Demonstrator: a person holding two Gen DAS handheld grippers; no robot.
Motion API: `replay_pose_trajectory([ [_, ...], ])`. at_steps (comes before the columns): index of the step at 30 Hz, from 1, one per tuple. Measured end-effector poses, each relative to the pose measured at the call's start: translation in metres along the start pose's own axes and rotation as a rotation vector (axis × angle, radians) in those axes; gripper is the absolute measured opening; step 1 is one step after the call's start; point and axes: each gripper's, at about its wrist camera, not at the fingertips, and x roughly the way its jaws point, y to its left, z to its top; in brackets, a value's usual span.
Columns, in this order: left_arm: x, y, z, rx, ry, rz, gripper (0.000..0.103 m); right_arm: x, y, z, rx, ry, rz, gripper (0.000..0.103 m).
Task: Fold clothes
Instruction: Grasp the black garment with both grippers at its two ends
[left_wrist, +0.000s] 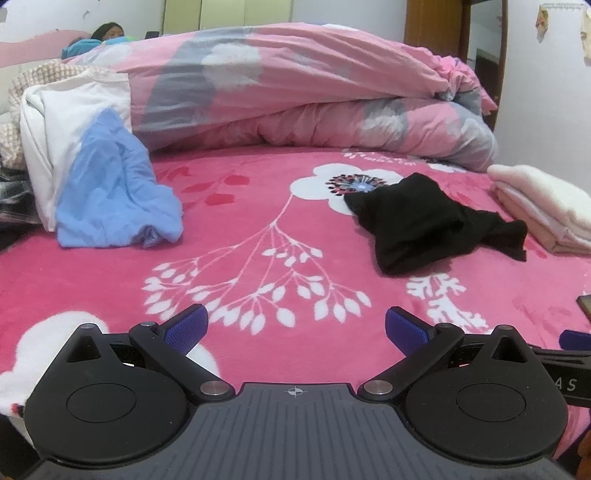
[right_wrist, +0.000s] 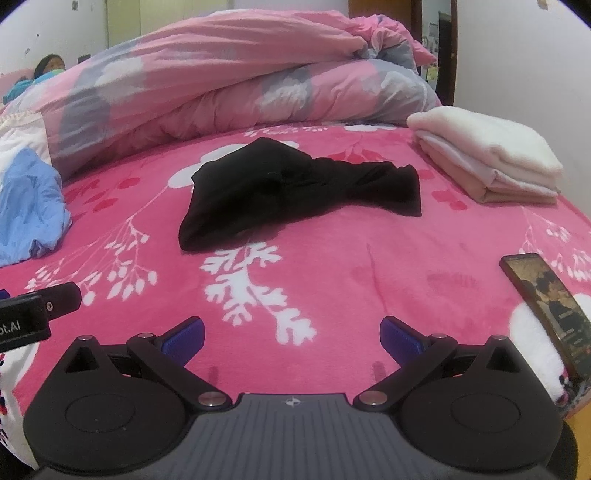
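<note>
On the pink blanket, a crumpled black garment lies beside folded clothes.

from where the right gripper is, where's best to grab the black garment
Probably the narrow tail of the black garment, trailing right toward the folded stack. It lies thin and flat, so the open right gripper can come from the near right side. The left end is a thicker bunch.

A plush pink blanket carries a matt black cloth garment, soft fleecy folded clothes and a glossy phone.
</note>
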Motion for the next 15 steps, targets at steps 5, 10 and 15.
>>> replay_pose_trajectory([
  [5, 0.006, -0.002, 0.0, -0.021, -0.015, -0.036, 0.103, 0.001, -0.009, -0.005, 0.02, -0.044, 0.008, 0.103],
  [10, 0.02, -0.01, 0.008, 0.0, 0.002, -0.093, 0.103, 0.002, -0.023, -0.008, 0.055, -0.099, 0.021, 0.103],
  [15, 0.038, -0.027, 0.027, 0.053, -0.018, -0.137, 0.103, 0.007, -0.047, 0.001, 0.106, -0.166, 0.035, 0.103],
])
